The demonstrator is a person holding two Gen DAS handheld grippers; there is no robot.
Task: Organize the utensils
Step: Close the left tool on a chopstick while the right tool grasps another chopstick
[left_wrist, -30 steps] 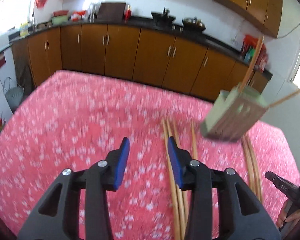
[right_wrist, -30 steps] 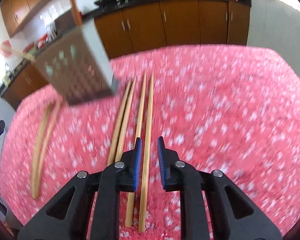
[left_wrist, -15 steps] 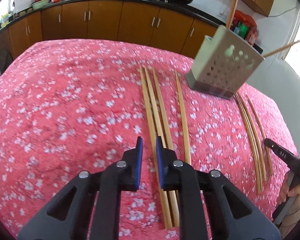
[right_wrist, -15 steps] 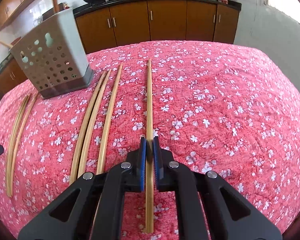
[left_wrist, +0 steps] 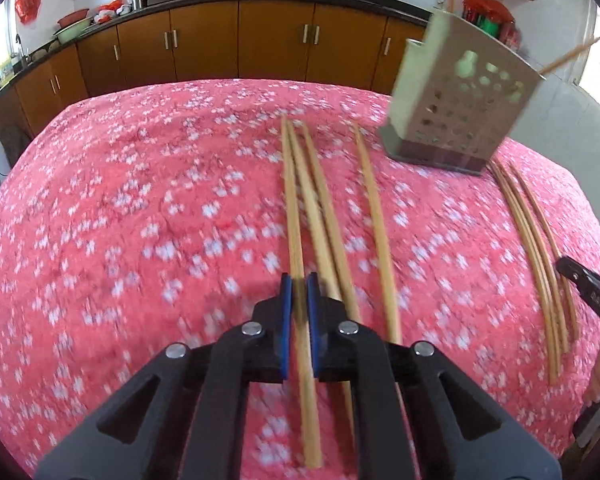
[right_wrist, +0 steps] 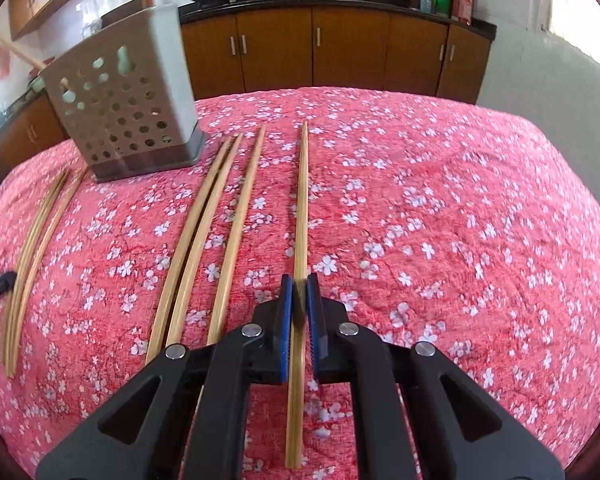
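Bamboo chopstick (left_wrist: 296, 224) sits clamped in the left claw (left_wrist: 299, 292); only the right view shows the right claw (right_wrist: 299, 292) gripping the rightmost chopstick (right_wrist: 301, 208).

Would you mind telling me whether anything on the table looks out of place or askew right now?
Mostly the loose chopsticks: three chopsticks lie on the pink cloth beside the perforated holder, and another bundle sits on its far side. The holder itself stands upright, with two sticks poking out at different angles. Nothing looks spilled or damaged.
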